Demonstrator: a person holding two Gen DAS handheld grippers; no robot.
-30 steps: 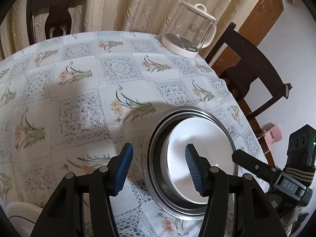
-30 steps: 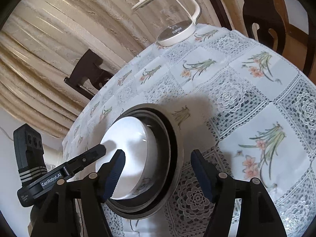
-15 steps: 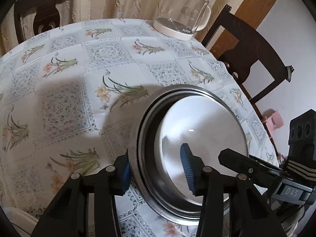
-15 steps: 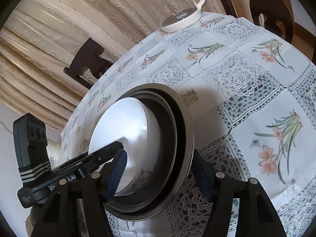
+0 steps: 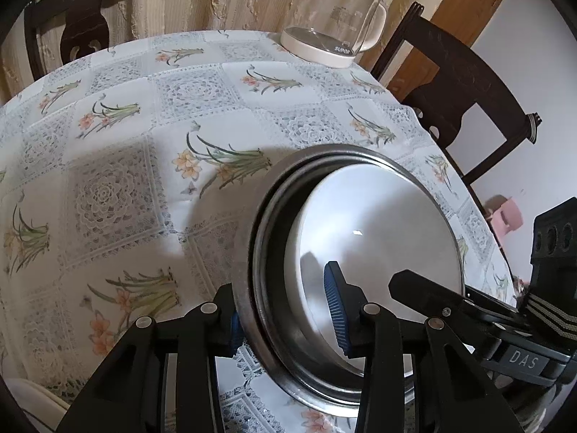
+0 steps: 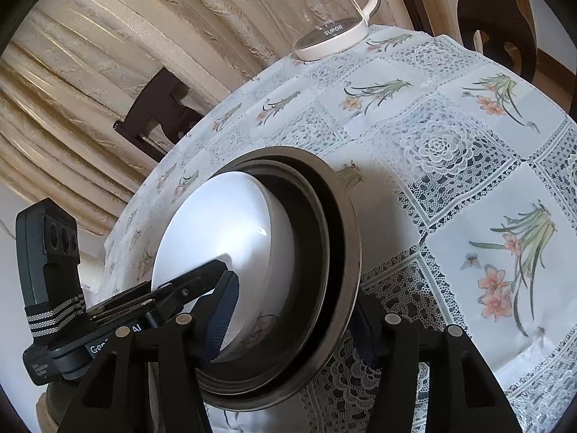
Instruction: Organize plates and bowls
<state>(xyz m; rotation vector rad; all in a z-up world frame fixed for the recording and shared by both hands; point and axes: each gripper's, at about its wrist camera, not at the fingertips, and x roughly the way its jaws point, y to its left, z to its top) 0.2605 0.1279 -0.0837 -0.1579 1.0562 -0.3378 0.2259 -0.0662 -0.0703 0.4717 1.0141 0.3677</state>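
Stack sits on the worktop (image 5: 119,195) near its edge: white bowl (image 5: 378,238) nested inside 2 metal bowls, outer metal bowl (image 5: 245,252) with a wide flat rim, inner metal bowl (image 5: 274,288) dark and just inside it.

Left claw (image 5: 285,315) straddles the near-left wall of the stack: 1 blue pad outside against the outer rim, the other pad inside over the white bowl. Jaws about half open, pads look touching or nearly so (can't tell if it's actually clamping).

Right claw (image 6: 292,319) does the same on the opposite side: left pad inside the white bowl (image 6: 216,238), right pad outside the outer metal bowl (image 6: 346,238) rim, mostly hidden behind it. Same call, grip unconfirmed.

Each claw shows in the other's view, across the stack.

Glass kettle (image 5: 335,21) on a white base stands at the far edge of the worktop (image 6: 468,166), well apart from the stack. Dark wooden chair (image 5: 465,83) beside the worktop, curtain (image 6: 108,54) behind.
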